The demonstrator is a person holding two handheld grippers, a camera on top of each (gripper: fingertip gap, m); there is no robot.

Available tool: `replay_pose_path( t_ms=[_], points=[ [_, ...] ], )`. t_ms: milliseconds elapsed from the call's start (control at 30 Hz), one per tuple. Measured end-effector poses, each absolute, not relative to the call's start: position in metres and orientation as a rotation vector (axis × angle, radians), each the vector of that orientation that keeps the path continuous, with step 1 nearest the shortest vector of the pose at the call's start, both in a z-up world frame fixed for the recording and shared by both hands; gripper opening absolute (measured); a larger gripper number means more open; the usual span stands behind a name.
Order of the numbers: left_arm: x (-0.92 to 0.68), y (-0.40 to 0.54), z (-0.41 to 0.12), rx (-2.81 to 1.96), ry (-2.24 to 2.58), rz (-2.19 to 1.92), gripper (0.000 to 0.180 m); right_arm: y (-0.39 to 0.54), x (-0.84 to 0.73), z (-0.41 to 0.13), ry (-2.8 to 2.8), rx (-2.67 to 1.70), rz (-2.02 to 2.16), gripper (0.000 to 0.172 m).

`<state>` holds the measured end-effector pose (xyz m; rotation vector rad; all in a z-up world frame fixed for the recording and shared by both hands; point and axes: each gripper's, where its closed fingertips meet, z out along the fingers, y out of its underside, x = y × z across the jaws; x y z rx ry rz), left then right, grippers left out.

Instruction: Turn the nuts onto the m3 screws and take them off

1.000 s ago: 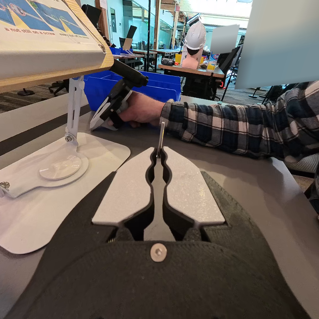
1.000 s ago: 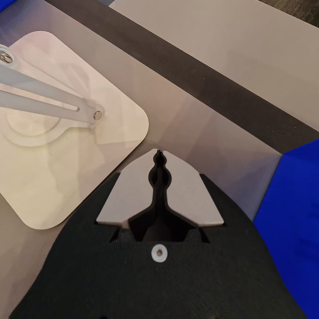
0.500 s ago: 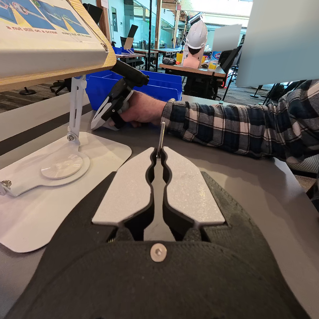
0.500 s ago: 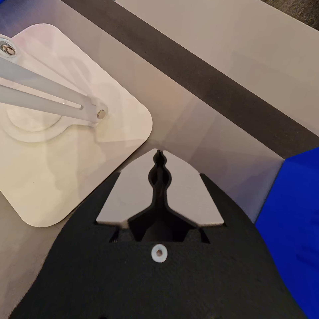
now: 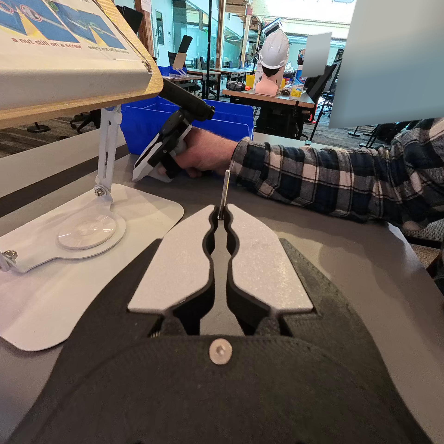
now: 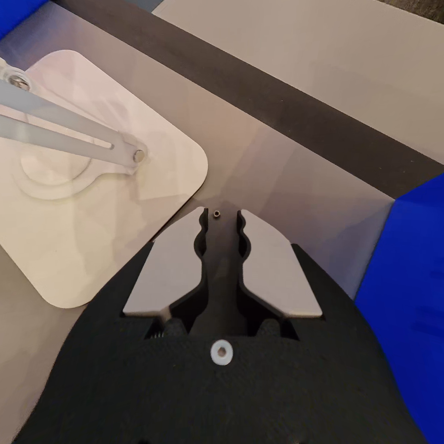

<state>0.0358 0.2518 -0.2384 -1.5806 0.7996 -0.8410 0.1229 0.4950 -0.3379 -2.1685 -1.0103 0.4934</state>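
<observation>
A thin metal screw point(image 5: 224, 192) stands upright, pinched at its lower end between the tips of the left gripper point(image 5: 221, 211), whose jaws are narrowed onto it with both pads against the shaft. The rest of the screw rises clear above the fingertips. Below it lies the grey table point(image 5: 312, 240).

Ahead and to the left of this gripper, the right gripper point(image 5: 140, 174) is held in a person's hand point(image 5: 204, 153), tilted down with its tips close to the table. A plaid sleeve point(image 5: 336, 180) stretches across to the right of the screw.

In the right wrist view, the right gripper point(image 6: 221, 212) has its jaws parted, gripping nothing. A tiny metal nut point(image 6: 217, 213) lies on the table between the fingertips, nearer the left one, and neither pad touches it.

To the left of both grippers sits the white base plate point(image 6: 96, 228) of a stand, just beside the right gripper's left finger; its slotted arm point(image 5: 108, 153) carries a wooden board point(image 5: 79, 96) with a printed sheet. A blue bin point(image 5: 228, 125) stands beyond the hand, and its blue wall point(image 6: 408, 288) lies to the right of the right gripper.
</observation>
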Motion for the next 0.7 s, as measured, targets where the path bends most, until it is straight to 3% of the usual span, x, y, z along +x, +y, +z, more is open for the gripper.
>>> replay_pose_path(
  t_ms=[700],
  points=[
    [0.0348,0.2521,-0.2379,-1.578,0.798,-0.836,0.003,0.4901,0.1235,-0.3386,-1.060,-2.146,0.458,0.000]
  ],
)
